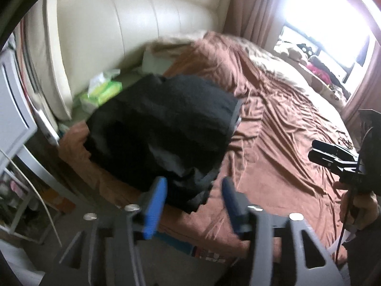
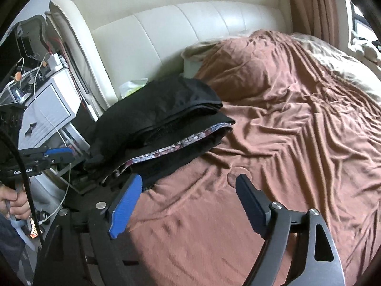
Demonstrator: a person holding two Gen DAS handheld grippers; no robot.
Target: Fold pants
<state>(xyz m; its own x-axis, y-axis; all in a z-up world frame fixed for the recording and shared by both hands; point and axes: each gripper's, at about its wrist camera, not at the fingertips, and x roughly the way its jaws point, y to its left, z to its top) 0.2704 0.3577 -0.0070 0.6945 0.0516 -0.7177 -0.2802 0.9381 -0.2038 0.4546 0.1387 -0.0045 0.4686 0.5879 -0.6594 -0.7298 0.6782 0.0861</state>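
Observation:
Folded black pants [image 1: 162,124] lie in a stack at the left edge of the bed, near the headboard. In the right wrist view the black pants [image 2: 162,119] rest on other folded clothes, one with a floral edge [image 2: 181,145]. My left gripper [image 1: 194,183] is open just in front of the stack's near edge, its blue pads clear of the cloth. My right gripper [image 2: 189,178] is open wide over the brown sheet, right of the stack's near corner, with nothing between its fingers. Each gripper also shows in the other's view: the right gripper [image 1: 316,152] and the left gripper [image 2: 64,153].
The brown wrinkled bedspread [image 2: 273,131] spreads to the right. A cream padded headboard [image 1: 142,19] stands behind the stack, with a green tissue pack [image 1: 102,90] beside it. A white nightstand [image 2: 50,109] with cables sits left of the bed. A bright window [image 1: 333,23] is at the far right.

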